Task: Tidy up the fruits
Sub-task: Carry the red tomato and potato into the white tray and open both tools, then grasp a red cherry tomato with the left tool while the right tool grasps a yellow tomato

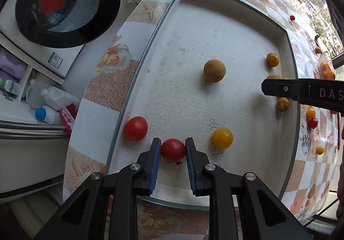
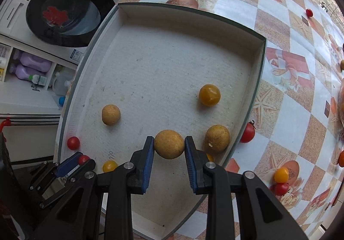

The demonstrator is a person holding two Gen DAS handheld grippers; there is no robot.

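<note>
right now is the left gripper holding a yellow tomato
No, the left gripper is shut on a red tomato; the yellow tomato lies free beside it in the tray.

Glossy smooth red tomato [image 1: 173, 150], matt rough-skinned tan fruit [image 2: 169, 143], ribbed blue rubbery pads [image 1: 156, 166], matt fibrous tray floor [image 1: 182, 80], glossy patterned tablecloth [image 2: 286, 80]

The tray [image 2: 257, 80] holds two red tomatoes [image 2: 73, 143], three yellow tomatoes [image 2: 209, 95] and three tan round fruits [image 2: 111, 114], counting one red tomato [image 1: 173, 150] and one tan fruit [image 2: 169, 143] gripped above it. On the worktop [image 2: 277, 31] outside the tray lie at least three red tomatoes [image 2: 247, 132] and one yellow tomato [image 2: 281, 174].
</note>
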